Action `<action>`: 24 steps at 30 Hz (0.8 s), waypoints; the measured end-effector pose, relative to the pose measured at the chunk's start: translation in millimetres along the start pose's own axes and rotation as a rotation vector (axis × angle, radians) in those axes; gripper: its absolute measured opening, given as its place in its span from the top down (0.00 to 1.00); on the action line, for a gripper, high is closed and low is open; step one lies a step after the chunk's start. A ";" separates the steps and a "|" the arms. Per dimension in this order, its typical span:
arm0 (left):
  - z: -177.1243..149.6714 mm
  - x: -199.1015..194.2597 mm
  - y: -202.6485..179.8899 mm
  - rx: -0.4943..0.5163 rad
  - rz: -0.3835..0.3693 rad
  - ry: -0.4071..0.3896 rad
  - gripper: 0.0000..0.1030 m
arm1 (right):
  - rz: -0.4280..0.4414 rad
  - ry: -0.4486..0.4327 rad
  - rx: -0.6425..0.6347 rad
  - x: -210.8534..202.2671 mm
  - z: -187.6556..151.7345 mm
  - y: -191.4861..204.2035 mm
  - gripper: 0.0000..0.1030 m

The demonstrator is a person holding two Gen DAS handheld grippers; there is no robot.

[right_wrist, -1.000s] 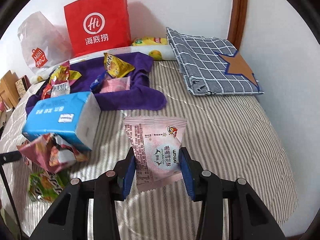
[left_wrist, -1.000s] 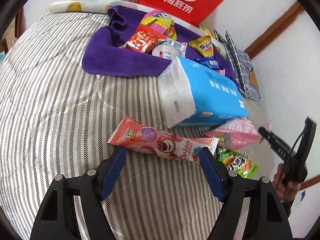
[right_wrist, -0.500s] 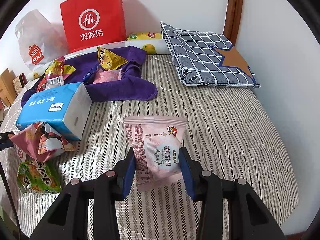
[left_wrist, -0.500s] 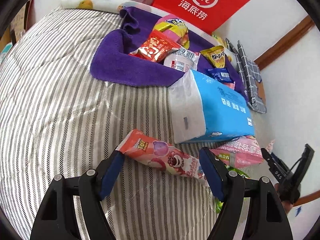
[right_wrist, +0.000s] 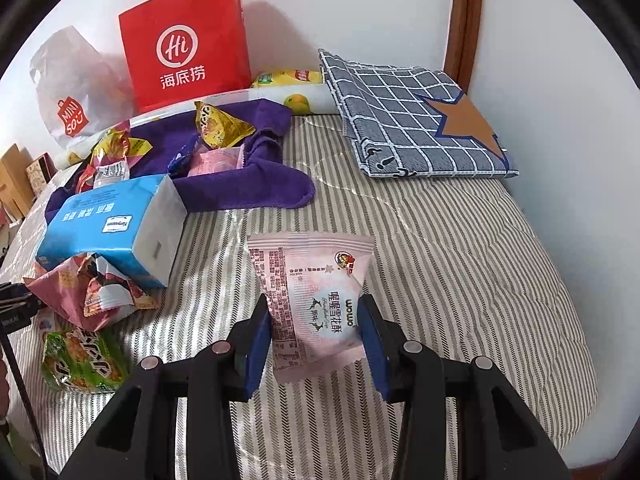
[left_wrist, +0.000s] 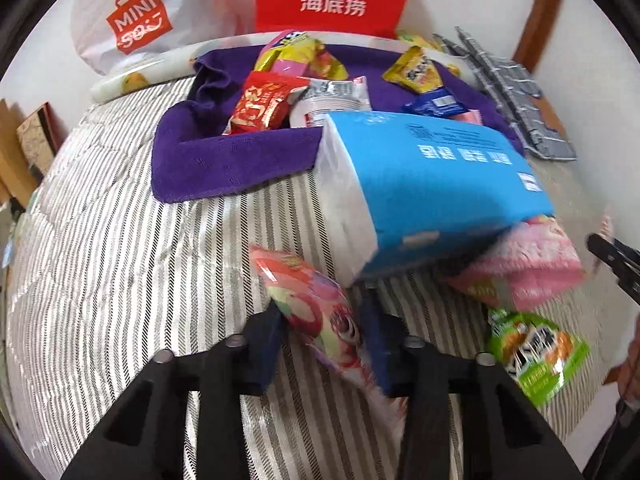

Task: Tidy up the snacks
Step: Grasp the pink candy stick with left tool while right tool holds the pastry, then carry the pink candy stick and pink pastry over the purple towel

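My left gripper [left_wrist: 322, 334] is closing its jaws on the pink cone-shaped snack [left_wrist: 316, 312] on the striped bed [left_wrist: 120, 248]. My right gripper [right_wrist: 316, 340] is clamped on the pale pink snack packet [right_wrist: 312, 300].

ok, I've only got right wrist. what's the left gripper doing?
Observer: Left gripper jaws are closing, with a long pink snack packet between them.
Operator: Anything else caught in there?
Observer: No. The green packet lies off to its right, clear of the jaws.
Operator: And the blue tissue pack?
Observer: The tissue pack sits just past the pink packet's far end, its white end facing the gripper.
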State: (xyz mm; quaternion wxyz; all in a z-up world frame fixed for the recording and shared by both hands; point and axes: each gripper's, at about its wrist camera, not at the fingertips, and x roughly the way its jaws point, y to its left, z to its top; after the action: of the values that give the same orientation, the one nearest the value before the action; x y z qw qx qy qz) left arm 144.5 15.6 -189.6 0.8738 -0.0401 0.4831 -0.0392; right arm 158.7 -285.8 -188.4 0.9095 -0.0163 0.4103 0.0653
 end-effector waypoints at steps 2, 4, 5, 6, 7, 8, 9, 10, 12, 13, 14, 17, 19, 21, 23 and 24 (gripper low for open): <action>-1.6 -2.2 5.4 -0.008 -0.007 -0.002 0.67 | 0.004 0.001 -0.006 1.2 0.7 4.1 0.61; -1.9 -2.1 12.6 -0.034 -0.023 -0.001 0.66 | 0.011 0.004 -0.008 2.4 1.2 7.4 0.61; -2.3 -2.9 13.6 -0.035 -0.031 0.000 0.64 | 0.012 0.004 -0.009 2.6 1.7 9.6 0.61; -1.4 -2.9 14.5 -0.037 -0.029 0.003 0.64 | 0.013 0.004 -0.011 2.4 2.0 11.1 0.61; -2.3 -3.9 13.4 -0.039 -0.025 0.002 0.64 | 0.012 0.002 -0.016 1.5 2.6 13.5 0.61; -2.3 -3.9 14.6 -0.049 -0.028 -0.003 0.64 | 0.008 -0.004 -0.024 -0.2 3.5 16.5 0.61; -2.9 -4.9 15.0 -0.052 -0.030 -0.006 0.69 | 0.003 -0.008 -0.031 -1.9 3.9 18.7 0.61; -3.8 -6.2 15.6 -0.053 -0.030 -0.012 0.71 | 0.001 -0.013 -0.036 -3.5 4.7 20.5 0.61; -4.2 -8.5 17.9 -0.060 -0.048 -0.017 0.75 | 0.004 -0.019 -0.040 -6.5 6.3 23.5 0.61; -4.2 -9.9 19.6 -0.071 -0.062 -0.017 0.75 | 0.005 -0.023 -0.040 -8.2 7.0 25.1 0.61; -3.6 -10.6 20.4 -0.077 -0.072 -0.017 0.75 | 0.006 -0.026 -0.040 -9.6 7.5 26.8 0.61; -4.1 -18.2 23.5 -0.090 -0.098 -0.030 0.76 | 0.018 -0.034 -0.040 -12.7 8.9 33.4 0.61; -3.8 -23.4 24.1 -0.089 -0.108 -0.039 0.76 | 0.024 -0.039 -0.046 -14.6 9.8 38.8 0.61; -2.6 -28.6 25.3 -0.089 -0.125 -0.040 0.76 | 0.027 -0.047 -0.057 -16.9 12.0 44.7 0.61; 0.7 -33.4 27.6 -0.106 -0.168 -0.039 0.76 | 0.023 -0.058 -0.064 -19.9 15.5 50.8 0.61; 2.3 -35.3 28.5 -0.112 -0.185 -0.041 0.76 | 0.019 -0.063 -0.064 -20.9 17.3 53.0 0.61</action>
State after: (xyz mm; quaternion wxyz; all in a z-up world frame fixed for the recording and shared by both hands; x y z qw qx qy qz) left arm 128.5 47.8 -161.8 0.8725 -0.1340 0.4608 -0.0918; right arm 150.9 -234.0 -160.0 0.9202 -0.0395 0.3795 0.0876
